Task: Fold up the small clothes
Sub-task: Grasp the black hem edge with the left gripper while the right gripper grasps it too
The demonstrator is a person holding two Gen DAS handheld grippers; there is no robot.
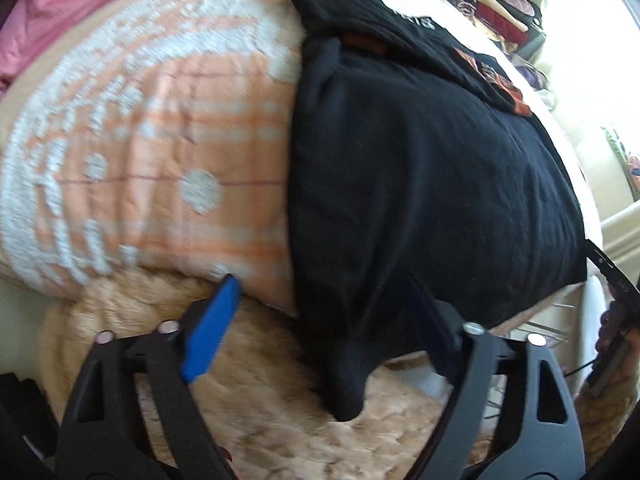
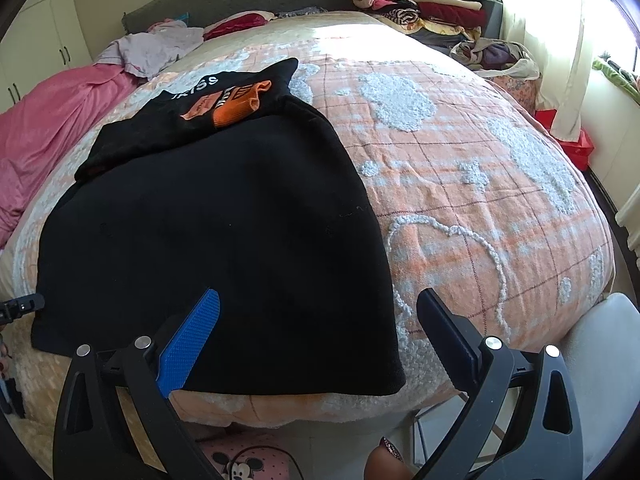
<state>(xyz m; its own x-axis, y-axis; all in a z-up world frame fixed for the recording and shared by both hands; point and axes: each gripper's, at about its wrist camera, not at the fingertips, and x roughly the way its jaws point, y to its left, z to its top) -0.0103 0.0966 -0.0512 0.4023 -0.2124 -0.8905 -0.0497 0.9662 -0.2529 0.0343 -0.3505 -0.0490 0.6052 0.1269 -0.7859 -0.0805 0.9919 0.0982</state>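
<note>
Both grippers are hovering spread wide, pinching nothing. Just ahead of the right gripper (image 2: 316,336), the black garment (image 2: 224,232) is lying flat on the bed (image 2: 480,184), its near hem at the mattress edge. At the left gripper (image 1: 324,316), one corner is drooping over the side, so a careless pull could be dragging it off. Its long axis is running away from the grippers, printed end farthest.

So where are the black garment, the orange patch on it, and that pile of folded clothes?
black garment (image 2: 224,232), right wrist view, middle of the cloth
orange patch (image 2: 236,110), right wrist view, its orange lower part
pile of folded clothes (image 2: 432,4), right wrist view, mid-stack
</note>
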